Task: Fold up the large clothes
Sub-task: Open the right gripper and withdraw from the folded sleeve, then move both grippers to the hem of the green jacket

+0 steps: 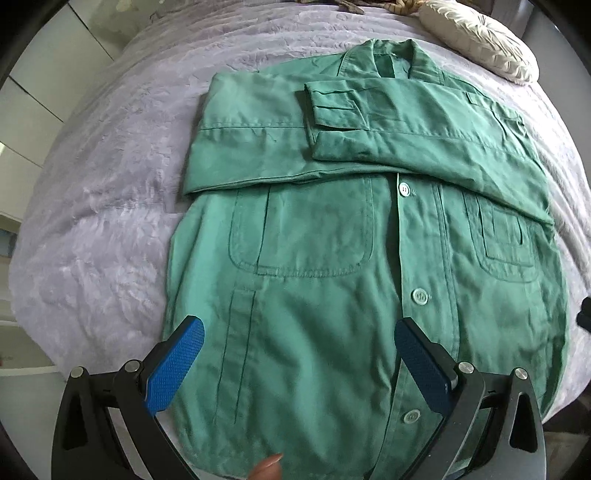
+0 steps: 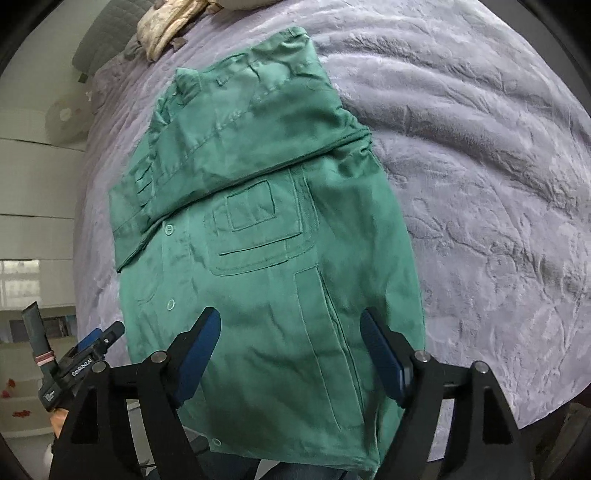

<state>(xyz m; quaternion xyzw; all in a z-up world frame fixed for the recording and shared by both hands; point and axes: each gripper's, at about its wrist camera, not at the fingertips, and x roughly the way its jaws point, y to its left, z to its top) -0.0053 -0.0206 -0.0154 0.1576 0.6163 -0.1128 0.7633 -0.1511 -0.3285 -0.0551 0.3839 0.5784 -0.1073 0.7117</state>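
A green button-front jacket [image 1: 332, 258] lies flat on a lilac bedspread [image 1: 103, 206], collar at the far end, both sleeves folded across its chest. My left gripper [image 1: 299, 328] is open and empty, hovering over the jacket's lower front near the hem. In the right wrist view the same jacket [image 2: 266, 236] fills the middle. My right gripper [image 2: 290, 317] is open and empty above the jacket's lower right part. The left gripper's body [image 2: 77, 365] shows at the lower left of that view.
A cream ruffled pillow [image 1: 476, 37] lies at the bed's far right, and a rumpled cloth [image 2: 170, 22] sits near the head. White cabinets [image 2: 33, 177] stand beside the bed. The bedspread [image 2: 480, 184] spreads wide to the jacket's right.
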